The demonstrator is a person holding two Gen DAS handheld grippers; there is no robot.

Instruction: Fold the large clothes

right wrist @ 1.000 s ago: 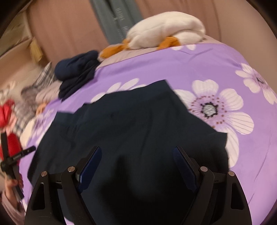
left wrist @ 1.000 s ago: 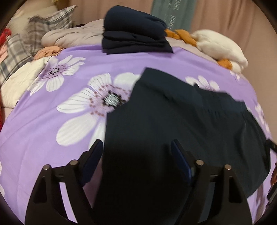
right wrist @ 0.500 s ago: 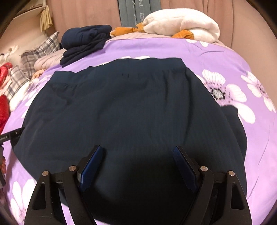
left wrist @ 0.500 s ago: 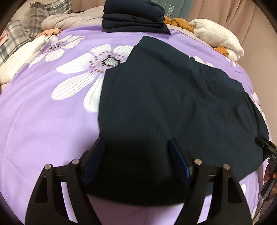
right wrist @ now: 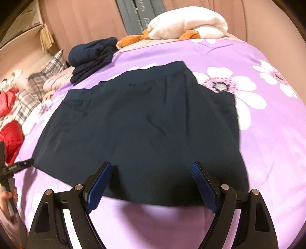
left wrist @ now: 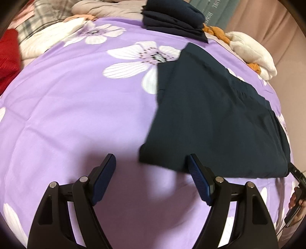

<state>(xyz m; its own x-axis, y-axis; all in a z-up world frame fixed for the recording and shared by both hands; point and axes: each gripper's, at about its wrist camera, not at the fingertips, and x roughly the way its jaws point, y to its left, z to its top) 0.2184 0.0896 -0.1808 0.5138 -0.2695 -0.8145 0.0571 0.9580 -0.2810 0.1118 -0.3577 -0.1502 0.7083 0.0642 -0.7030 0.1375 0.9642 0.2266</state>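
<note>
A dark navy garment point(left wrist: 214, 115) point(right wrist: 145, 130) lies spread flat on the purple flowered bedspread point(left wrist: 76, 107) point(right wrist: 271, 145), waistband at its far edge. My left gripper point(left wrist: 152, 162) stands open over bare bedspread, just off the garment's near left corner; its right finger point(left wrist: 198, 178) overlaps the hem in view. My right gripper point(right wrist: 151, 171) is open above the garment's near hem, with nothing gripped between the pads. The other gripper shows at the right edge of the left wrist view and at the left edge of the right wrist view.
A stack of folded navy clothes point(left wrist: 172, 19) point(right wrist: 91, 55) sits at the far side of the bed. A white and orange plush toy point(left wrist: 250, 49) point(right wrist: 183, 24) lies by the curtain. Plaid bedding point(left wrist: 38, 17) and red cloth point(left wrist: 7, 53) are piled at the left.
Both grippers drew back toward the near edge of the bed. The left one shifted left off the garment onto bare bedspread; the right one now hangs over the hem. Jaws stayed open.
</note>
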